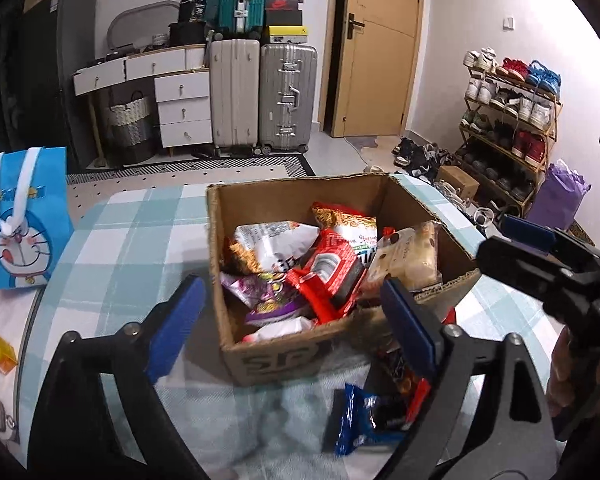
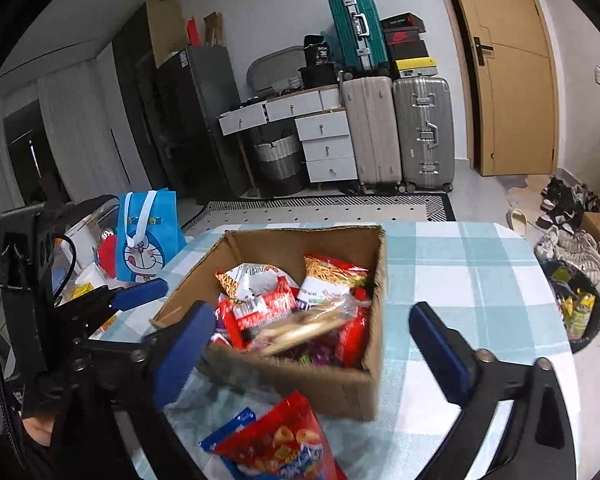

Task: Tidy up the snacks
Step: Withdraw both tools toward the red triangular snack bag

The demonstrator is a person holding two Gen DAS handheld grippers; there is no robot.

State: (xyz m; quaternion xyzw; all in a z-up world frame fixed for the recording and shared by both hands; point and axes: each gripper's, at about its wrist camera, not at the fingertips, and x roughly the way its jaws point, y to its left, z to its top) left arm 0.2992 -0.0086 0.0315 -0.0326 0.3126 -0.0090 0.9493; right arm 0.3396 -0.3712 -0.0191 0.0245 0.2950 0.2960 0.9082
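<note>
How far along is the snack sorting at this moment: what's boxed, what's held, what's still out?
Mostly done: the cardboard box on the table already holds many packets. Nothing is in hand: the left gripper and right gripper both hover with jaws open and empty. Left out in front of the box: a red snack bag and a blue packet.

Cardboard box (image 1: 276, 364): dark letters, seemingly "SF", are showing on its front.
Black box (image 2: 319, 54): "36" is showing.
Snack packets: print is staying unreadable.

A home room: suitcases (image 1: 260, 96), shoe rack (image 1: 512, 120), drawers (image 1: 184, 108).
</note>
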